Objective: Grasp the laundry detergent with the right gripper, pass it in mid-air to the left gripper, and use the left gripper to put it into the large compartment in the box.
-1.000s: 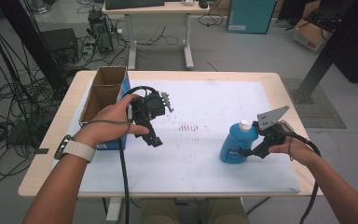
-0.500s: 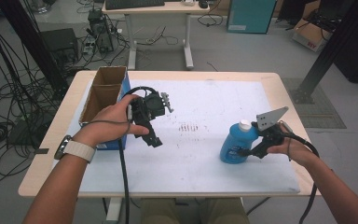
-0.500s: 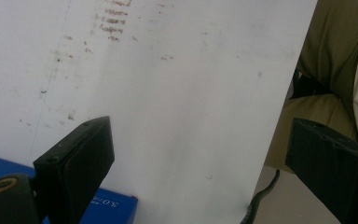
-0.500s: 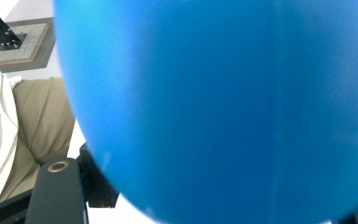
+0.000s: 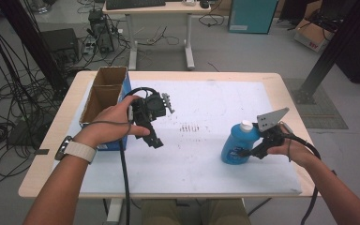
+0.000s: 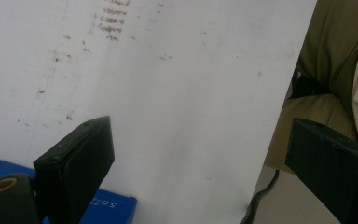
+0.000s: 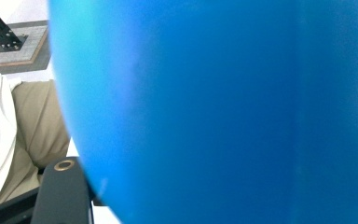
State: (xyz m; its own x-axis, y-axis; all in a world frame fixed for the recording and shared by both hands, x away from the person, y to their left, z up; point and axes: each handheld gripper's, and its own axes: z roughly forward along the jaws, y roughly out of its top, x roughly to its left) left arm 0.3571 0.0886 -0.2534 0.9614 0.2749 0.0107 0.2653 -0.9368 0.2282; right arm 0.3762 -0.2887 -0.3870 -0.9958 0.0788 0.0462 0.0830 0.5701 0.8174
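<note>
Blue bottle [image 5: 234, 146] stood upright at lower right of the high view, right gripper [image 5: 244, 152] jaws just closing around its base, left gripper [image 5: 153, 137] held left of centre, jaws spread wide over nothing.

a white sheet [image 5: 187, 154] covered most of the wooden table [image 5: 286, 89], marked with faint dark smudges [image 5: 190, 127] near its middle. an open cardboard box [image 5: 104, 91] with blue sides stood at the table's left edge. beyond the table stood a desk [image 5: 159, 9], a teal cabinet [image 5: 254, 15] and tangled cables [image 5: 9, 108] on the floor.
</note>
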